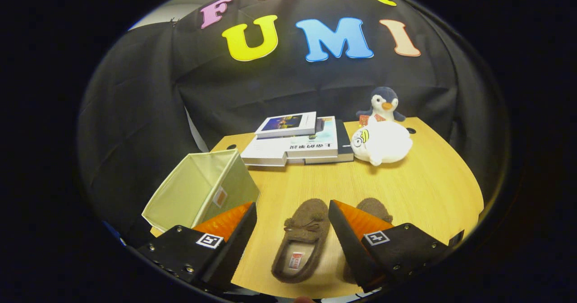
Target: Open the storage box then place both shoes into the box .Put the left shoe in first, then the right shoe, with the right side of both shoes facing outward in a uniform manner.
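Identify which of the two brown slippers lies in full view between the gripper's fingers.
The slipper beside the storage box, brown slipper: it sits whole between the open gripper fingers. The other slipper is mostly hidden behind one finger.

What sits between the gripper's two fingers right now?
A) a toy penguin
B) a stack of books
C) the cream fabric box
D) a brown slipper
D: the gripper hangs open with its fingers spread, and a brown slipper lies on the table in the gap between them, untouched. The books and penguin are far beyond, and the storage box stands off to one side.
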Demonstrator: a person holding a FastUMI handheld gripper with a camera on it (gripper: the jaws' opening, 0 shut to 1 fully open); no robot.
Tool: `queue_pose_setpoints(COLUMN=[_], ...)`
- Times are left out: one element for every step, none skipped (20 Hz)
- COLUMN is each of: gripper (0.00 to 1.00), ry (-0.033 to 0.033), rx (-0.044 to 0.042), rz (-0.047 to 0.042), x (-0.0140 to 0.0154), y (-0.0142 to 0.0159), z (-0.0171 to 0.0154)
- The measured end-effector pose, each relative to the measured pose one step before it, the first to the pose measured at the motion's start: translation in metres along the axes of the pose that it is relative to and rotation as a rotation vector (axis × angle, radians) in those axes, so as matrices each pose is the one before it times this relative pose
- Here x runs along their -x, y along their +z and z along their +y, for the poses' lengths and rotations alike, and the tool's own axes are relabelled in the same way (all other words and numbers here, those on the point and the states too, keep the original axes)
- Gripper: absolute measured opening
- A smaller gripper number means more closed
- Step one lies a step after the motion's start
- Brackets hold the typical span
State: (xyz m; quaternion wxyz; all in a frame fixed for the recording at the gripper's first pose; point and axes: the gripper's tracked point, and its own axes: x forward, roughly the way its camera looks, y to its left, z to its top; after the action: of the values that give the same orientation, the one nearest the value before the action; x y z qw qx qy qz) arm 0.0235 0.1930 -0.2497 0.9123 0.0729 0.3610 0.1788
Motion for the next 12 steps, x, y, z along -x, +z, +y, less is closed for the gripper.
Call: queue_pose_setpoints(gripper=[0.98, 0.98, 0.98, 0.98, 0.98, 0.98, 0.98, 0.98, 0.98, 0.98, 0.98, 0.98], ry=[-0.00399, -0.00418, -0.00062, -0.00275, -0.00654, -0.00728, -0.00409, 0.00107, -0.00041, -0.00488, -0.00845, -0.00767], rx=[0.00161, 0.00454, 0.00408, 0.00226, 0.00189, 0.00184, -0.00092, -0.00102, -0.00009, 0.00124, 0.00139, -0.00020], rz=[0.01641, 0.01864, 0.02318, 0.02059, 0.01819, 0.02119, 0.01849, 0.01757, 0.01566, 0.01705, 0.01638, 0.01520], x=[-0.00327, -0.00342, -0.00385, -0.00418, -0.00408, -0.00202, -0.00240, -0.00409, -0.00362, -0.00458, -0.00362, -0.00230], y=[-0.00667, -0.00663, -0.00774, -0.00772, -0.00741, -0.00756, -0.00656, -0.00648, -0.00617, -0.00553, -0.00499, -0.00500], z=[-0.00466, -0.00442, -0.00358, -0.00293, -0.00396, -0.00417, -0.00291, -0.00133, -0.00178, -0.00293, -0.00253, -0.00224])
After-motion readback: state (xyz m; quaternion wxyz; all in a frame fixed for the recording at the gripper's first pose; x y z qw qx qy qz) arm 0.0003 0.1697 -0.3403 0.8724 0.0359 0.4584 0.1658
